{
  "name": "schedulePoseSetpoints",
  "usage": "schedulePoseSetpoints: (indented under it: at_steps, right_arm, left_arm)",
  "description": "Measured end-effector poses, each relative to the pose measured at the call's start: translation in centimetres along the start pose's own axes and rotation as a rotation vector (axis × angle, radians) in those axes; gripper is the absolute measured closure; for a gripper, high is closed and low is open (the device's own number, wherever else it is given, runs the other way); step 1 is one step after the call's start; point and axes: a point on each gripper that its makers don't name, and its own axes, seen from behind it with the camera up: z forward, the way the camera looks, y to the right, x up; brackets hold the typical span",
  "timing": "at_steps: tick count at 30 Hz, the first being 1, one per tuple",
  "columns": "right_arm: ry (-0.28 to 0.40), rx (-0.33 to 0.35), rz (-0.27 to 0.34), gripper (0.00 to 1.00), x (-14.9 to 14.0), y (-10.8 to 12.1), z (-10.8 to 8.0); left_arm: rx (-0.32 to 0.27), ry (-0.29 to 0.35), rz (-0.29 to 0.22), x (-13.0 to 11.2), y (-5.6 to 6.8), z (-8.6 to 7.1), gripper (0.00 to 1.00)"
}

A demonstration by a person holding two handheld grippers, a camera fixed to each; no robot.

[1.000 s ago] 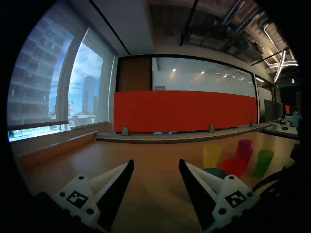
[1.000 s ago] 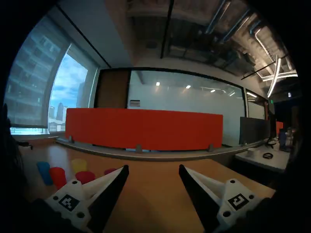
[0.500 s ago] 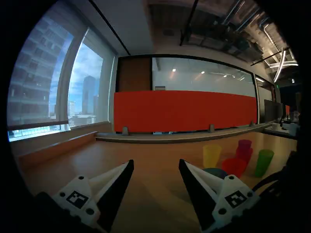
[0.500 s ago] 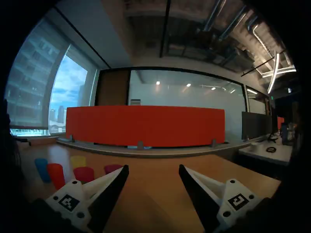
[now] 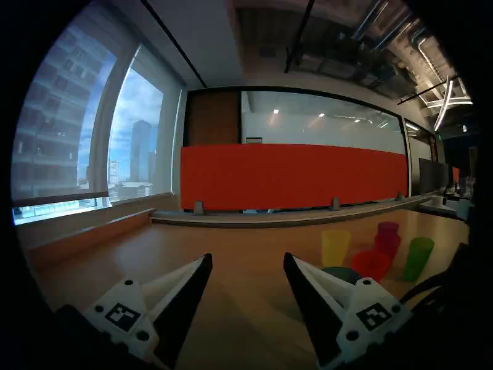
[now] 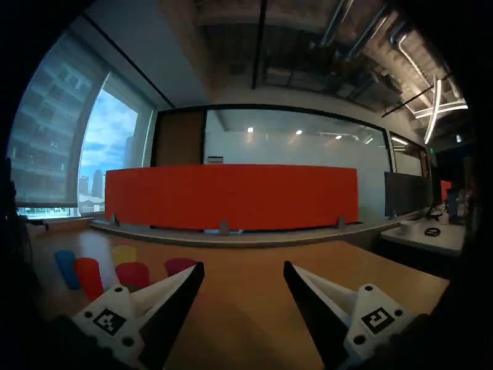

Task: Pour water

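- Left gripper view: the left gripper [image 5: 246, 258] has its jaws released, with a wide gap between the two fingers and nothing held.
- Bare wooden table [image 5: 246, 308] lies below and between the jaws.
- The cups stand on the table to the right of the right jaw, well apart from both fingertips.
- The yellow cup [image 5: 335, 246] stands nearest the jaw line. The red cup [image 5: 371, 264] and green cup [image 5: 418, 258] stand farther right, and the magenta cup [image 5: 388, 229] stands behind the red one.
- The blue cup [image 5: 339, 272] is partly hidden behind the right finger.
- An orange partition [image 5: 296, 176] runs across, straight ahead beyond the jaws.
- Right gripper view: the right gripper [image 6: 243, 266] is likewise released, fingers spread and empty, over the table [image 6: 246, 308].
- All cups stand to the left of the left jaw, clear of it.
- The magenta cup [image 6: 179, 266] is just beside the left fingertip. Farther left stand the red cup [image 6: 133, 273], yellow cup [image 6: 124, 254], orange-red cup [image 6: 90, 277] and blue cup [image 6: 65, 268].
- The orange partition [image 6: 231, 197] stands ahead of the jaws.
- A white desk [image 6: 431, 234] lies far to the right.
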Motion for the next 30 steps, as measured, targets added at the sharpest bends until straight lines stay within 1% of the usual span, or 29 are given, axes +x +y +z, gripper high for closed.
schedulePoseSetpoints:
  at_steps: [12,21,30]
  right_arm:
    - [-0.014,-0.005,-0.003,0.0,-0.8,0.2,0.0]
    - [-0.05,-0.012,-0.001,0.0,-1.7,0.6,0.1]
    - [-0.051,-0.014,0.0,0.0,-1.8,0.7,0.1]
  left_arm:
    - [0.0,0.0,0.0,0.1,0.0,0.0,0.15]
    - [0.0,0.0,0.0,0.0,0.0,0.0,0.15]
    - [0.0,0.0,0.0,0.0,0.0,0.0,0.15]
